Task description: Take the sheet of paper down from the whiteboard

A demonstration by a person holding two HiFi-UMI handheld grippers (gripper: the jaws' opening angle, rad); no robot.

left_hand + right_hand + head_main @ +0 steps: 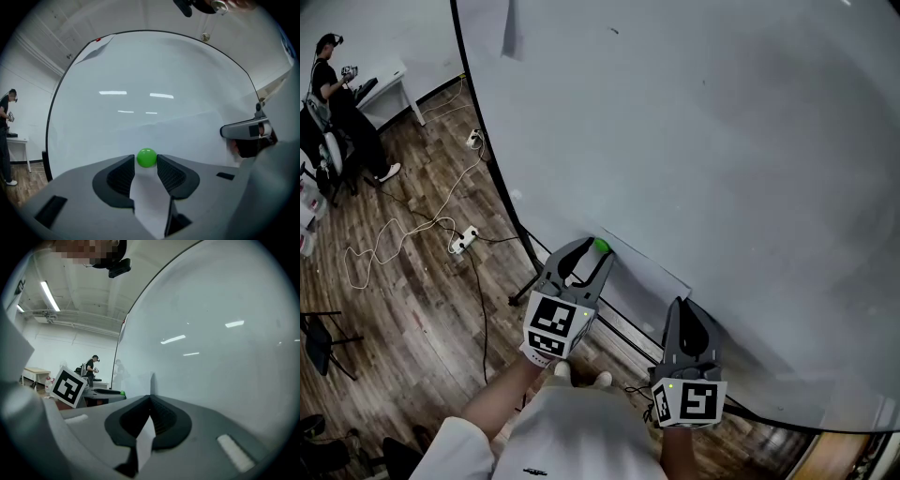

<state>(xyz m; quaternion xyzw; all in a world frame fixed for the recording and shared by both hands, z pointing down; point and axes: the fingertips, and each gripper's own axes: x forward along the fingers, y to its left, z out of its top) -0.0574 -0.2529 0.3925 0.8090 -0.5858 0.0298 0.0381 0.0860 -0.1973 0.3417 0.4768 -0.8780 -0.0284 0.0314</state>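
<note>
Low on the glossy white whiteboard (694, 141), the thin white sheet of paper (649, 270) hangs pinned under a round green magnet (601, 247). Our left gripper (589, 255) clasps that magnet between its jaws. Our right gripper (684, 309) pinches the sheet's edge, jaws together. We judge the paper light, floppy and easily torn, so it is best held at the edge.
</note>
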